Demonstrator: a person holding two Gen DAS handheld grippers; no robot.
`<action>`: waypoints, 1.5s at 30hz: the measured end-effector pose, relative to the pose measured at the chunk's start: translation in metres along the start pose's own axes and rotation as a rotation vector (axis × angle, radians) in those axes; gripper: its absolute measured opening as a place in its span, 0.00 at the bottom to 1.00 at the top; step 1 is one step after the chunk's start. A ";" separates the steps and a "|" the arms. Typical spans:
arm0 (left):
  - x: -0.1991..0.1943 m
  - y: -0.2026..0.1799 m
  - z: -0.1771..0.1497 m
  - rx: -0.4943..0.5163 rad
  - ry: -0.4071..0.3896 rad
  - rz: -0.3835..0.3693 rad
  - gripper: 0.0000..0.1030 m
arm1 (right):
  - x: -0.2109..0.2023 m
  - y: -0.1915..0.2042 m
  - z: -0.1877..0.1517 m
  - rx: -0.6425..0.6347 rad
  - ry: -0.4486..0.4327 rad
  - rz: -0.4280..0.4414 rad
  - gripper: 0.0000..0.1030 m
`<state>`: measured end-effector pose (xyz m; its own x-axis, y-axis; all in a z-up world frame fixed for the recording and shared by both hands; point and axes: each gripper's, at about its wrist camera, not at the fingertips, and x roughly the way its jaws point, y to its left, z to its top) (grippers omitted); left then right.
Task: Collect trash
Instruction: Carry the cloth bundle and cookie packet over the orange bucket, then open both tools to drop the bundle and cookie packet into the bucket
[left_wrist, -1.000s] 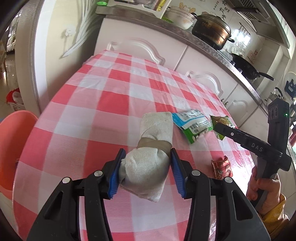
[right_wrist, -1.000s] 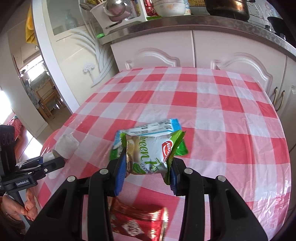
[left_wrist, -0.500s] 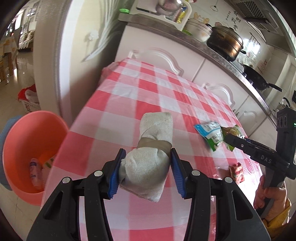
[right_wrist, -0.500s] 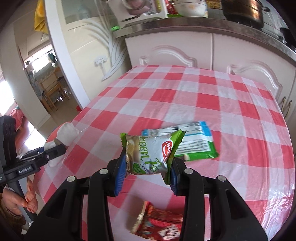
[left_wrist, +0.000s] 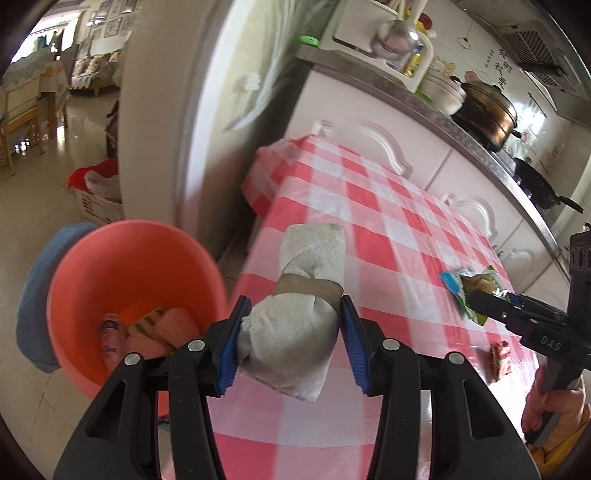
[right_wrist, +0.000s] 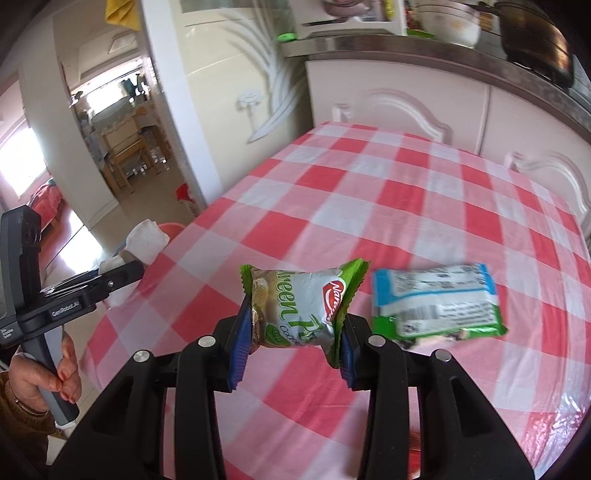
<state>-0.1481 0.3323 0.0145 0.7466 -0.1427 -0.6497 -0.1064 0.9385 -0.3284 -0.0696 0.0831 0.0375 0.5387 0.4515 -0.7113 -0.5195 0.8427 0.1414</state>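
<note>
My left gripper (left_wrist: 291, 343) is shut on a rolled grey-white cloth bundle (left_wrist: 306, 302) bound by a brown band, held over the table's left edge. Just left and below stands an orange bin (left_wrist: 122, 266) holding several discarded items. My right gripper (right_wrist: 291, 347) is shut on a green cookie packet (right_wrist: 299, 306), lifted above the red-and-white checked tablecloth (right_wrist: 388, 206). A blue-and-green wrapper (right_wrist: 439, 306) lies on the cloth to its right. In the left wrist view the right gripper (left_wrist: 476, 301) carries the packet at the far right, and a small red wrapper (left_wrist: 498, 358) lies below it.
White cabinets (right_wrist: 402, 107) under a steel counter with a dark pot (left_wrist: 487, 114) and a wok (left_wrist: 539, 188) line the table's far side. A white door frame (left_wrist: 166, 110) rises beside the bin. A blue thing (left_wrist: 33, 295) sits behind the bin. Hands grip both handles.
Both grippers have swung left with their loads. The orange bin has come fully into the left wrist view, and the blue-and-green wrapper has slid to the right of the held packet.
</note>
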 end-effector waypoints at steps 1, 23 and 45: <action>-0.001 0.004 0.000 -0.002 -0.004 0.011 0.48 | 0.002 0.005 0.002 -0.012 0.003 0.002 0.40; -0.002 0.099 -0.004 -0.123 -0.005 0.163 0.48 | 0.064 0.129 0.049 -0.243 0.078 0.166 0.40; 0.024 0.149 -0.012 -0.252 0.063 0.197 0.71 | 0.139 0.210 0.055 -0.442 0.174 0.226 0.75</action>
<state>-0.1535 0.4651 -0.0584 0.6542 0.0073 -0.7563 -0.4098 0.8439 -0.3463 -0.0673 0.3385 0.0061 0.2816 0.5205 -0.8061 -0.8607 0.5083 0.0275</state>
